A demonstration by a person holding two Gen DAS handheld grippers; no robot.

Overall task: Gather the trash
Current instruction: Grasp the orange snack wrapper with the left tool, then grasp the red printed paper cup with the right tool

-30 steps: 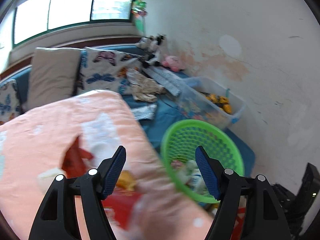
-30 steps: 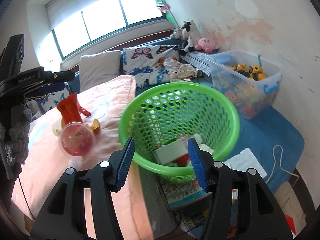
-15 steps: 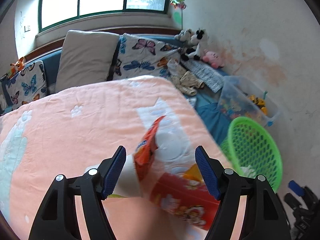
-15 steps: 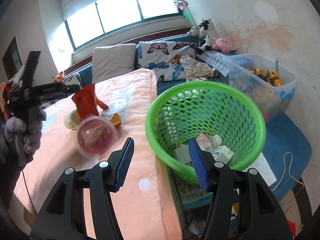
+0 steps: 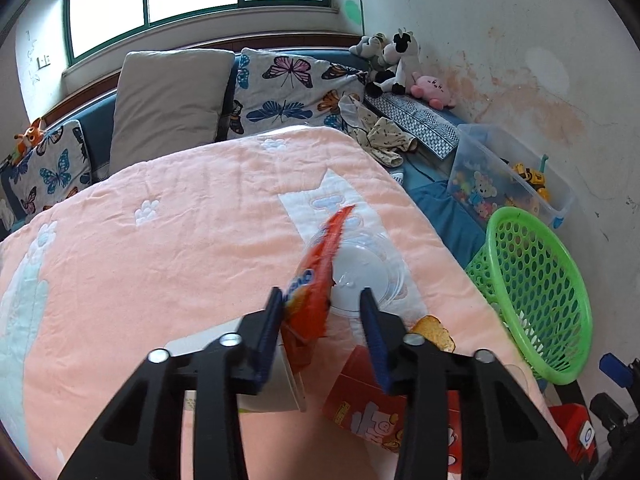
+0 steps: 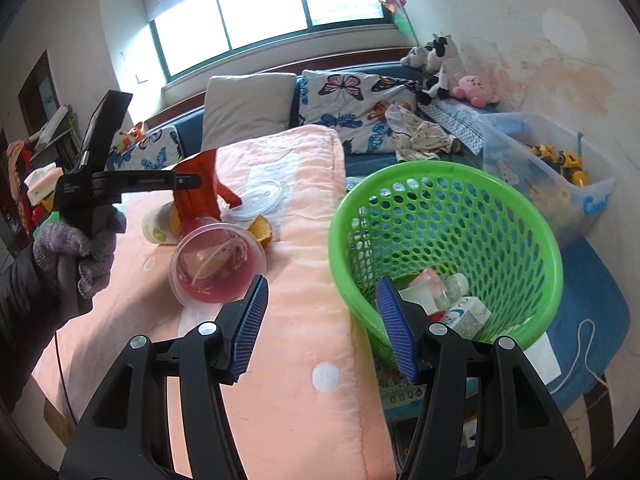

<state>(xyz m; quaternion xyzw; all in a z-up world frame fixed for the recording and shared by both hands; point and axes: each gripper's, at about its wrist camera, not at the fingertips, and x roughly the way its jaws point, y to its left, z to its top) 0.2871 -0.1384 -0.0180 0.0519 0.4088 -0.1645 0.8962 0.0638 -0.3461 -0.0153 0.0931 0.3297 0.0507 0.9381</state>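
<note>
An orange-red snack wrapper (image 5: pixel 316 280) stands up on the pink blanket (image 5: pixel 160 260), between the fingers of my left gripper (image 5: pixel 320 294). The jaws are closing: the left pad touches the wrapper and the right pad is still a little apart. Around it lie a clear lid (image 5: pixel 368 276), an orange peel (image 5: pixel 432 332), a red carton (image 5: pixel 384 408) and a white cup (image 5: pixel 256 380). In the right wrist view, a pink-stained clear cup (image 6: pixel 218 268) lies beside the wrapper (image 6: pixel 200 192). My right gripper (image 6: pixel 320 312) is open and holds nothing, near the green basket (image 6: pixel 440 176).
The basket, with a bottle (image 6: pixel 450 290) and small cartons inside, stands at the blanket's right edge. Behind it sit a clear toy bin (image 6: pixel 560 168), pillows (image 6: pixel 248 108) and plush toys (image 6: pixel 476 88). A gloved hand (image 6: pixel 80 248) holds the left gripper.
The left gripper swung from the basket to the wrapper, came down over it and narrowed its jaws around it. The right gripper shifted sideways, so the basket now sits further right in its view.
</note>
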